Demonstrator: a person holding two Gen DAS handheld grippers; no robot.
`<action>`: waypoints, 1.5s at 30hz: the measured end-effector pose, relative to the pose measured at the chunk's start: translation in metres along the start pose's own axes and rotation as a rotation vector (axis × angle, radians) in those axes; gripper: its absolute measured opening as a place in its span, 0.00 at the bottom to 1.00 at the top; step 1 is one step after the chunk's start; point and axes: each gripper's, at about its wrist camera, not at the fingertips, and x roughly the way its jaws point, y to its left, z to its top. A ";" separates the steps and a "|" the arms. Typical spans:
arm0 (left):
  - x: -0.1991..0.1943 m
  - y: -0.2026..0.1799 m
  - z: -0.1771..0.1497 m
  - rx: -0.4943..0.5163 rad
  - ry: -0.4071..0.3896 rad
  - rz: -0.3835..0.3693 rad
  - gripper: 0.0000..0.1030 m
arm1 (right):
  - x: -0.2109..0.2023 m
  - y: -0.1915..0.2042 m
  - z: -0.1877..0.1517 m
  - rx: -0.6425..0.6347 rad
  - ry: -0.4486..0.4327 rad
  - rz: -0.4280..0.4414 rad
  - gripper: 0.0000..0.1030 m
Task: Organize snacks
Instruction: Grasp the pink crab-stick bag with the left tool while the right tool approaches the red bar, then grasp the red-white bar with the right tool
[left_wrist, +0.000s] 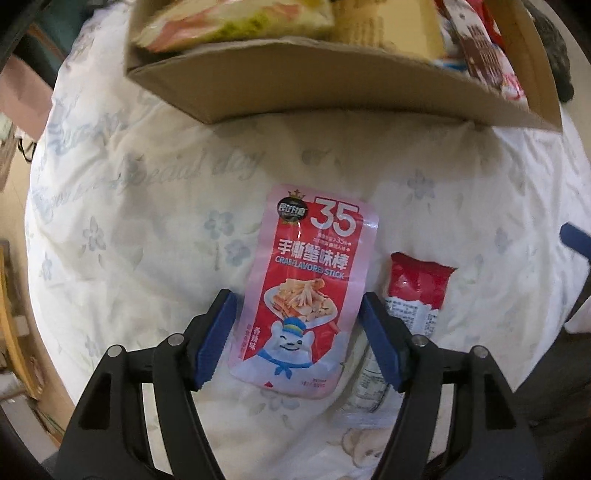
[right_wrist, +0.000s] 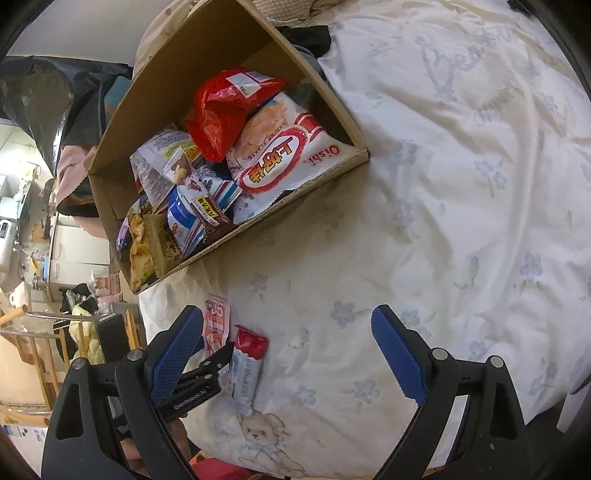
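A red and pink crab-flavoured stick packet (left_wrist: 310, 266) lies flat on the white flowered quilt (left_wrist: 147, 221). My left gripper (left_wrist: 297, 297) points straight down over it, open, with a blue pad either side of the packet's lower half and a small gap at each edge. A red-and-white snack packet (left_wrist: 417, 291) lies just right of it, with a clear wrapper (left_wrist: 369, 384) below. In the right wrist view the same two packets (right_wrist: 216, 325) (right_wrist: 245, 365) lie near the left finger of my right gripper (right_wrist: 288, 312), which is open and holds nothing.
A cardboard box (right_wrist: 122, 122) packed with several snack bags, a white shrimp-flakes bag (right_wrist: 280, 162) and a red bag (right_wrist: 221, 110) among them, sits on the quilt beyond the packets. Its near wall (left_wrist: 295, 85) rises just above the crab packet. Furniture and clutter stand past the bed's left edge.
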 end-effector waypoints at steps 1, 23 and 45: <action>0.001 -0.001 0.000 0.004 -0.004 0.004 0.64 | 0.002 0.001 -0.001 -0.005 0.006 -0.002 0.92; -0.093 0.033 -0.029 -0.160 -0.191 0.091 0.48 | 0.102 0.058 -0.053 -0.115 0.247 -0.075 0.92; -0.082 -0.004 -0.023 -0.112 -0.204 0.040 0.48 | 0.077 0.051 -0.080 -0.385 0.133 -0.259 0.33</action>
